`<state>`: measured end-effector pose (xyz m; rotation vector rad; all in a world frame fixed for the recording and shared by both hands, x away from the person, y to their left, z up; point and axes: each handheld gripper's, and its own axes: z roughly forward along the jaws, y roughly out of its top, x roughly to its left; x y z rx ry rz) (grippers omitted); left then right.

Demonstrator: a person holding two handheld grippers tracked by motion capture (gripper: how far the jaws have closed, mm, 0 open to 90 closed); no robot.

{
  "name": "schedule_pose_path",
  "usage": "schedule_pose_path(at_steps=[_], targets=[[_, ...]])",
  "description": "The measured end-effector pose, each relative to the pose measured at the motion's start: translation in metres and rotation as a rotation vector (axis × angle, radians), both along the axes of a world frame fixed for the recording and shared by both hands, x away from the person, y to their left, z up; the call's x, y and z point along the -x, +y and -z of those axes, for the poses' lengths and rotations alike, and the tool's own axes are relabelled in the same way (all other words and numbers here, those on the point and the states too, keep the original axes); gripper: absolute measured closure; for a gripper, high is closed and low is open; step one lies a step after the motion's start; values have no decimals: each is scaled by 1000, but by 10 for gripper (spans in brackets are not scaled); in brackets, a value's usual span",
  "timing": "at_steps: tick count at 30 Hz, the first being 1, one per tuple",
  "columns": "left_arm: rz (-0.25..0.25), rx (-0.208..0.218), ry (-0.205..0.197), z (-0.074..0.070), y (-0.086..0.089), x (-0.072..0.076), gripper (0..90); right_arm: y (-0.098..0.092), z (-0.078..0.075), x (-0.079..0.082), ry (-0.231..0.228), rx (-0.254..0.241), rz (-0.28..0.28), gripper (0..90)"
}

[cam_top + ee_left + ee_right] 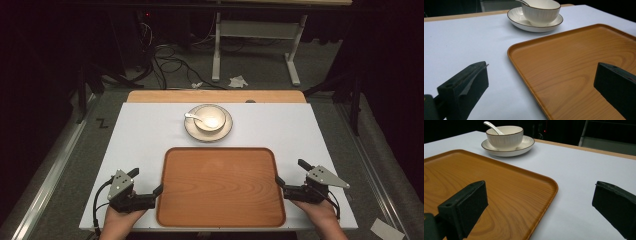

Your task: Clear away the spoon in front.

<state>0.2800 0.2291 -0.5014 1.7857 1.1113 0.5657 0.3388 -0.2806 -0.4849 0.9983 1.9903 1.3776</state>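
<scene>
Straddling the near edges of a wooden tray (pixel 220 185) on the white bench (pixel 145 135), the left gripper (pixel 148 183) and right gripper (pixel 289 172) are held wide open, empty; a bowl (pixel 210 118) on its saucer (pixel 192 131) is seen beyond the tray's far edge.

On the table: one wooden tray (pixel 220 185), one saucer (pixel 192 131), one bowl (pixel 210 119), one spoon (pixel 195 117), and two grippers, left (pixel 147 185) and right (pixel 290 174)

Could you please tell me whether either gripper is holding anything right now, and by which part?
Nothing is held. The left gripper and right gripper are open, each straddling a side edge of the wooden tray.
</scene>
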Motion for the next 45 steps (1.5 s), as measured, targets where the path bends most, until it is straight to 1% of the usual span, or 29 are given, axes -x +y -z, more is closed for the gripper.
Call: schedule_pose_path(at_steps=[1,2,3,6,7,8,9,10,12,15,18,21,28,35,45], targets=[[8,0,19,-2,3,-1,2,1,0,0,2,0,3,9],[-4,8,-16,-5,5,0,2,1,-1,0,-4,2,7,9],[-8,21,-35,-7,7,0,2,2,-1,0,-10,0,15,8],[-17,60,-31,-5,9,-2,2,2,-1,0,-13,-3,32,9],[-15,62,-37,-6,9,-2,2,2,-1,0,-13,-1,35,9],[-16,51,-48,-7,9,-2,2,2,-1,1,-12,1,40,9],[-17,49,-60,-8,9,-1,5,2,-1,1,-10,2,39,9],[-17,53,-63,-8,9,-1,5,1,0,2,-9,6,38,9],[-15,63,-57,-9,10,-2,6,1,1,2,-4,9,39,9],[-11,40,-56,-8,8,-3,7,-1,2,1,-2,6,40,9],[-15,49,-52,-8,8,-5,12,-2,3,1,1,4,40,9],[-21,45,-46,-7,8,-6,20,-3,3,1,9,1,36,9],[-32,46,-24,-4,10,-7,37,-6,1,0,-2,-10,36,9],[-31,36,-23,-4,10,-7,42,-4,1,0,-6,-5,28,9],[-28,44,-14,-4,11,-7,56,-4,1,0,-9,-2,30,9]])
